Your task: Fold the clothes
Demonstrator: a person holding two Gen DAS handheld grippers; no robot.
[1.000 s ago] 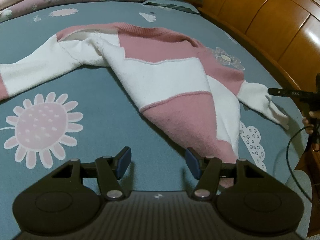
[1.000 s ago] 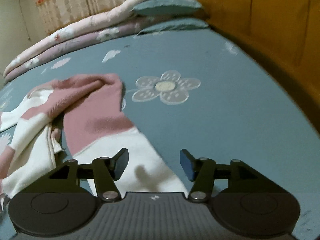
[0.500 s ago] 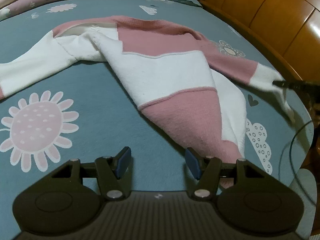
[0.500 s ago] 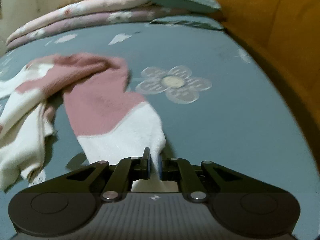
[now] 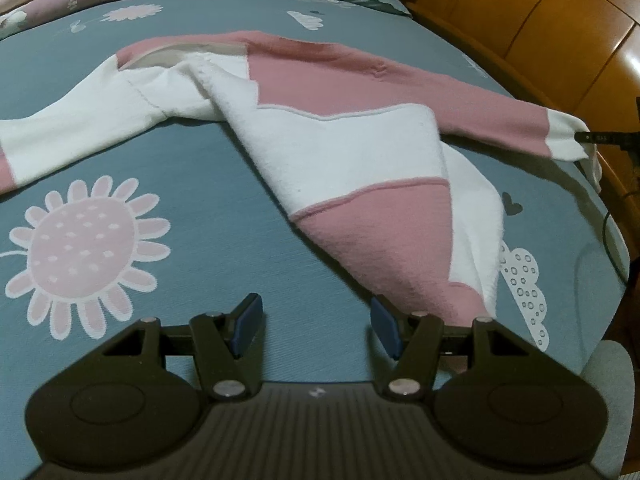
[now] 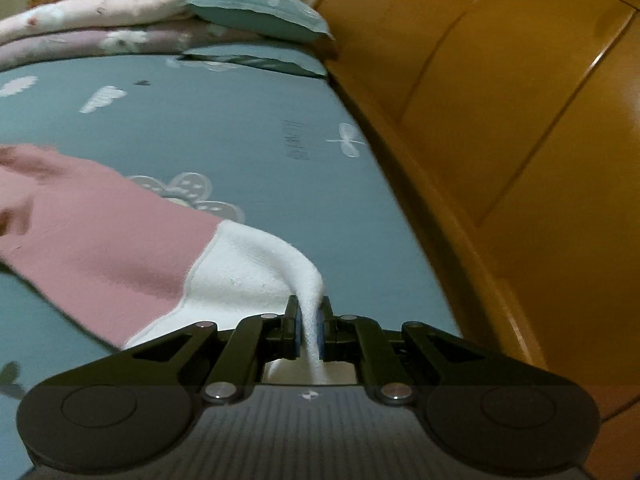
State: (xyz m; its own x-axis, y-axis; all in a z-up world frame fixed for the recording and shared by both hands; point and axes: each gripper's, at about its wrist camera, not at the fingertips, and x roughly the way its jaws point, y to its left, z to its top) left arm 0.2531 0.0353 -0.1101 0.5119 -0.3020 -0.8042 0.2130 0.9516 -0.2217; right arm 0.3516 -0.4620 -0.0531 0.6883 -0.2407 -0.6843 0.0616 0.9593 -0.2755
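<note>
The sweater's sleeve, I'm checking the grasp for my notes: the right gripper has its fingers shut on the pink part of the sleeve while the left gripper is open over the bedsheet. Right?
Not quite. The right gripper is shut on the white cuff of the sweater's sleeve, not the pink part, as the right wrist view shows. The left gripper is indeed open over the bedsheet.

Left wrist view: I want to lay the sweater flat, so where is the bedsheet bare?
Bare: teal bedsheet around the pink sunflower print, left of the pink-and-white sweater. Crowded: the middle and right, up to the wooden headboard.
</note>
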